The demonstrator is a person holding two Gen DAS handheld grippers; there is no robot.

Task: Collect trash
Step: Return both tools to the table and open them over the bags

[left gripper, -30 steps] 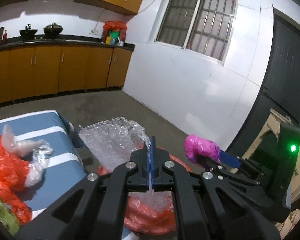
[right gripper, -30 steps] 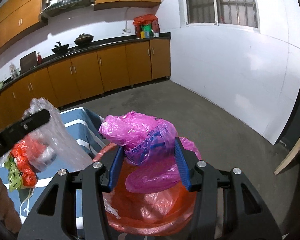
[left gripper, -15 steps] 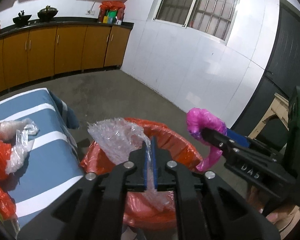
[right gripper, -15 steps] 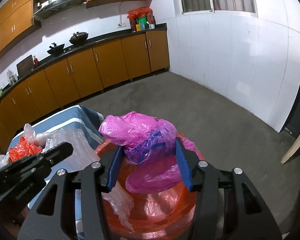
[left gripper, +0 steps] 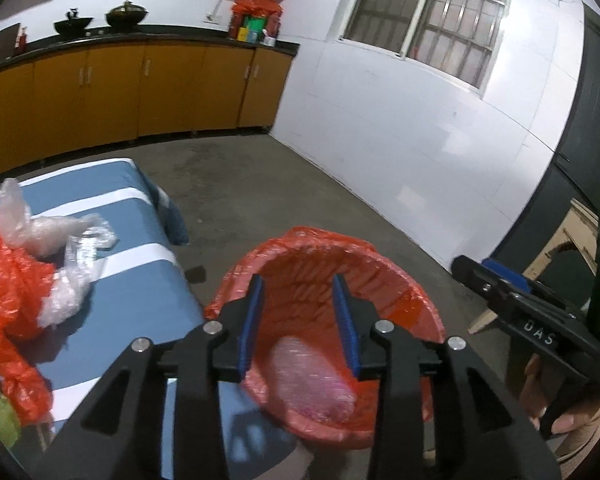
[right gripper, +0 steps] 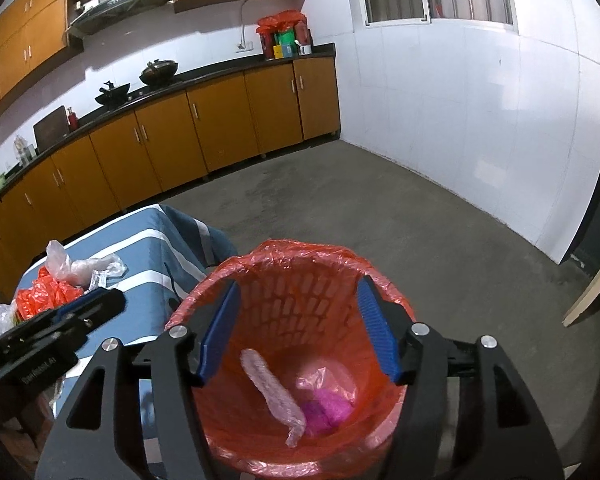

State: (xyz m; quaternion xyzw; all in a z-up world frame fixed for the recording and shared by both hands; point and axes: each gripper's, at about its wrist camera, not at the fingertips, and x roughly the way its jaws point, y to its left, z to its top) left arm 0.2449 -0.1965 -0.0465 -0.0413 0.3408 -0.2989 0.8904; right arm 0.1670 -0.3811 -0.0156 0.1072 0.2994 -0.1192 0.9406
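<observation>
Both loads dropped into the red-lined mesh basket (right gripper: 300,320)

The left gripper (left gripper: 298,320) and right gripper (right gripper: 298,332) have just been opening; their jaws stand spread with nothing between them, and the clear bubble-wrap roll (right gripper: 274,396) and crumpled pink plastic bag (right gripper: 324,406) they pinched a second ago now lie inside the basket. More waits: orange and clear plastic scraps (left gripper: 28,256) on the blue-and-white striped table (left gripper: 140,280), in a kitchen with wooden cabinets (right gripper: 220,128) and concrete floor (right gripper: 380,216).
</observation>
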